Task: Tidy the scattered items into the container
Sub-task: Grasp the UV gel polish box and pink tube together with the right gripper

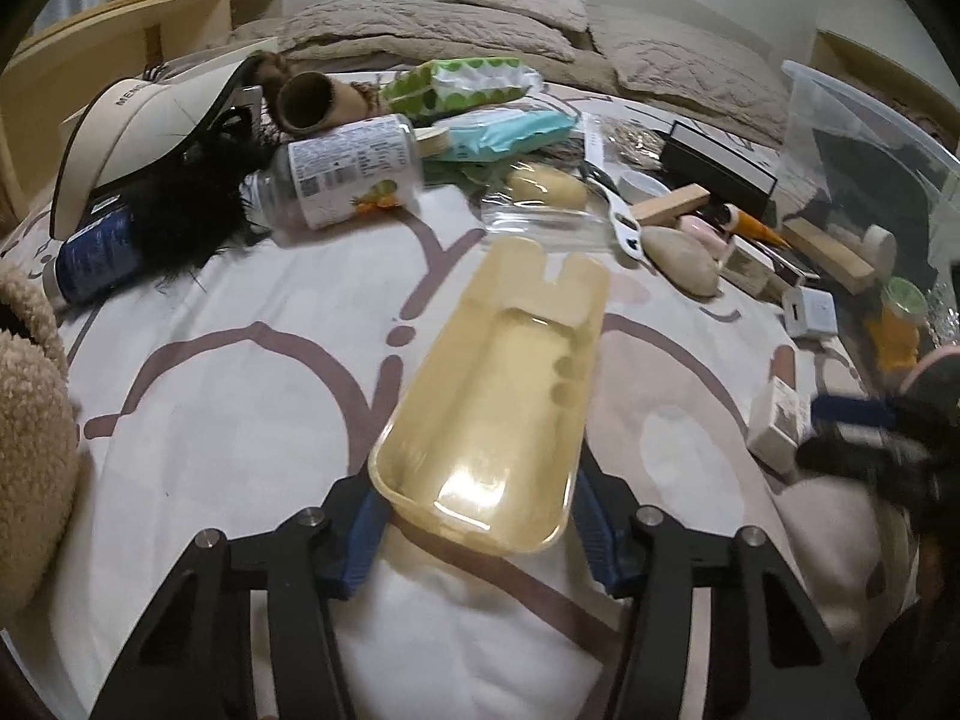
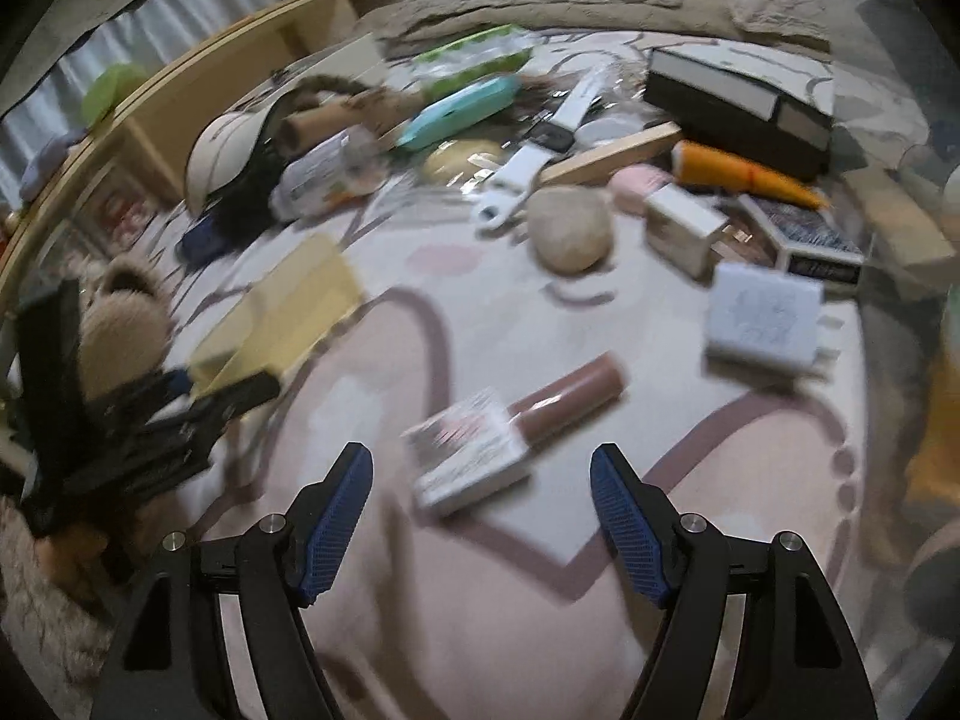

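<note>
A yellow translucent plastic tray (image 1: 498,384) lies lengthwise on the patterned bedspread. My left gripper (image 1: 480,498) is shut on its near end, a blue pad against each long side. The right wrist view shows that gripper (image 2: 198,402) blurred at the left with the tray (image 2: 282,312). My right gripper (image 2: 480,453) stands open above a small white box (image 2: 468,456) and a brown tube (image 2: 570,390) on the bedspread, touching neither. In the left wrist view it is a dark blur (image 1: 870,438) beside the box (image 1: 777,426). A clear plastic bin (image 1: 840,120) holding several items stands at the right.
Clutter fills the far half of the bed: a cream cap (image 1: 138,126), a clear labelled bottle (image 1: 348,174), a cardboard roll (image 1: 312,99), wipes packs (image 1: 456,81), a black box (image 2: 738,96), an orange tube (image 2: 738,171), a pale stone (image 2: 570,234), a white charger (image 2: 762,324). A fuzzy slipper (image 1: 30,420) lies left.
</note>
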Demonstrator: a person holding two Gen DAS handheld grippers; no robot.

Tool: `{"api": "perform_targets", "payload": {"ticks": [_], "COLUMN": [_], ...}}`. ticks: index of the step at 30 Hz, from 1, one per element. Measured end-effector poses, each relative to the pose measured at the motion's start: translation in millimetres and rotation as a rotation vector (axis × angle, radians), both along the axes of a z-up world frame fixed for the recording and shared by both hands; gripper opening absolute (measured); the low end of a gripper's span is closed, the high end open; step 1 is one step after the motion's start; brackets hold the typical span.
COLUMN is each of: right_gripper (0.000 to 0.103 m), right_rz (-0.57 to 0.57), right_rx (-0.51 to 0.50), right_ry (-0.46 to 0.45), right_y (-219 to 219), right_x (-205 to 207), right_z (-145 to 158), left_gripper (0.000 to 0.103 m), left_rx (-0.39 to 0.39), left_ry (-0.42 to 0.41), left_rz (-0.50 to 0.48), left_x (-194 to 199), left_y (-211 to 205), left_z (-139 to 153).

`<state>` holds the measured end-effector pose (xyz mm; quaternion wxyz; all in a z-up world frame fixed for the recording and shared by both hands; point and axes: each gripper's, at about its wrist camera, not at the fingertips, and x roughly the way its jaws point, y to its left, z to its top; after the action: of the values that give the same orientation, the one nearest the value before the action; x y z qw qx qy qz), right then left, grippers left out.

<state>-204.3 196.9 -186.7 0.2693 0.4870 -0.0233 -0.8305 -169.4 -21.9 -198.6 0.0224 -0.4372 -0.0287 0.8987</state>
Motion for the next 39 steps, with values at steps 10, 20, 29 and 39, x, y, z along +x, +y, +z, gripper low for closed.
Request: {"api": "perform_targets", "payload": {"ticks": [10,20,29,39], "right_gripper": [0.075,0.081,0.082,0.095], "right_rz": [0.079,0.197,0.171,0.149], "right_rx": [0.071,-0.010,0.068,0.174], "right_ry": [0.054,0.007,0.007,0.091], "right_y": [-7.7,-8.6,-23.7,-39.1], "right_x": [-30.7,-28.7,2.6,21.9], "right_z": [-7.9,-8.2,-6.9,-8.3], "left_gripper": [0.053,0.074,0.079,0.080], "left_rx": [-0.018,0.005,-0.019,-0.031], "left_ry": [-0.001,0.024,0.023,0.006], "left_rz": [-0.071,-0.051,-0.032,-0.032], "left_x": [21.6,11.0,-1.9,-2.2], "left_y": [14.7,10.6,12.5,14.1], "left_z": [2.7,4.5,-0.1,-4.4]}}
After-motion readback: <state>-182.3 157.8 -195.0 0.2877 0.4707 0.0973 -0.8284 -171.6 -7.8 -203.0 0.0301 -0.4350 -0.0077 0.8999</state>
